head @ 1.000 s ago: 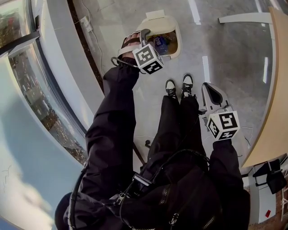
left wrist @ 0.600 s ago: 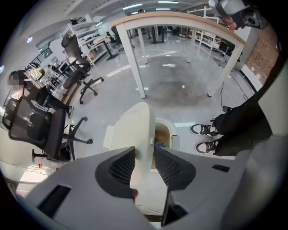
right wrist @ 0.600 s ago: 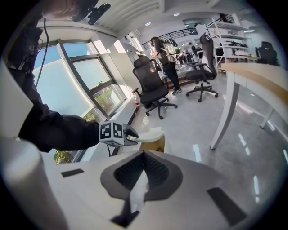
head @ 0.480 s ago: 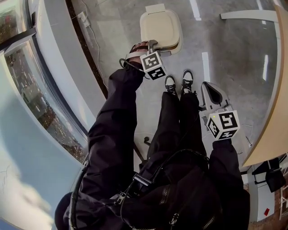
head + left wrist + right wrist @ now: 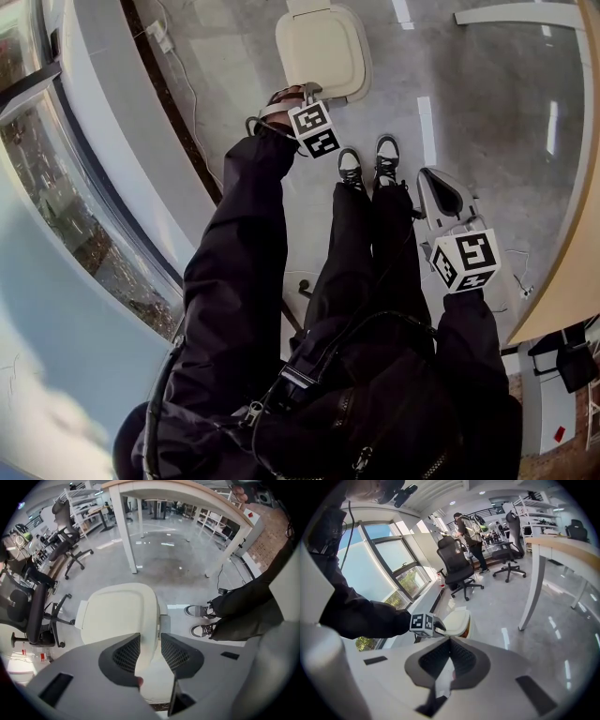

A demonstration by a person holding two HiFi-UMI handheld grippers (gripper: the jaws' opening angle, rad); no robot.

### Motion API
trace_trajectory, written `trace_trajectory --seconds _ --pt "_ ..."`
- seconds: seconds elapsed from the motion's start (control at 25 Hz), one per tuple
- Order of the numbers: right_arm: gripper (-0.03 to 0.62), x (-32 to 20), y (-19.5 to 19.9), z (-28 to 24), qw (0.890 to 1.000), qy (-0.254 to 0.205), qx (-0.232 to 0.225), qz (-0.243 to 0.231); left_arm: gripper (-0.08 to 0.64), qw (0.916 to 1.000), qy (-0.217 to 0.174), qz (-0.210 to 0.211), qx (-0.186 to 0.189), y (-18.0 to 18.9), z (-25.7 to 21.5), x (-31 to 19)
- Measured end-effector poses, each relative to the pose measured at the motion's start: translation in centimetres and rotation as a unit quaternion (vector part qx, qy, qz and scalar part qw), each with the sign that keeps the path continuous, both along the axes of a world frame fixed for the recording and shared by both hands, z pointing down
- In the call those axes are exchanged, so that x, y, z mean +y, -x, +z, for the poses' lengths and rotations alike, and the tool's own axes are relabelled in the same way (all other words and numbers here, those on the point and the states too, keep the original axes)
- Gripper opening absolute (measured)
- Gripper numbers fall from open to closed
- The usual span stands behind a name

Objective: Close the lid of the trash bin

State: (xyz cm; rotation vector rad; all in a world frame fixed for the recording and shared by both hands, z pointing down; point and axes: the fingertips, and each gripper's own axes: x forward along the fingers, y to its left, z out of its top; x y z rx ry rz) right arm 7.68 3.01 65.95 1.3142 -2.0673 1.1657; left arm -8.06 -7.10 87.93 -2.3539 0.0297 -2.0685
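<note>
The trash bin stands on the floor ahead of the person's shoes, and its cream lid (image 5: 323,47) lies flat over it, hiding the inside. My left gripper (image 5: 307,91) is at the lid's near edge. In the left gripper view that edge of the lid (image 5: 119,616) runs through the narrow gap between the jaws (image 5: 149,641), which hold it. My right gripper (image 5: 436,183) hangs shut and empty by the person's right leg, away from the bin. The right gripper view shows its jaws (image 5: 450,641) meeting, with the bin (image 5: 458,620) and left gripper (image 5: 436,626) beyond.
A window wall with a low sill (image 5: 112,141) runs along the left. A wooden tabletop edge (image 5: 562,272) is at the right, and white table legs (image 5: 129,536) stand behind the bin. Office chairs (image 5: 70,550) and a person (image 5: 471,531) are farther off.
The lid was partly raised with the bin's contents showing; it has come down flat over the bin. My left gripper went down with it. The right gripper has stayed put.
</note>
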Motion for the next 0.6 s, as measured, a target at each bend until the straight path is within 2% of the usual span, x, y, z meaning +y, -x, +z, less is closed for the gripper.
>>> trace_trajectory --seconds 0.6 --pt "0.005 1.9 -1.4 1.9 1.0 0.004 -0.002 0.011 0.126 0.9991 0.028 -0.009 -0.031 0.0 4.8 1.3"
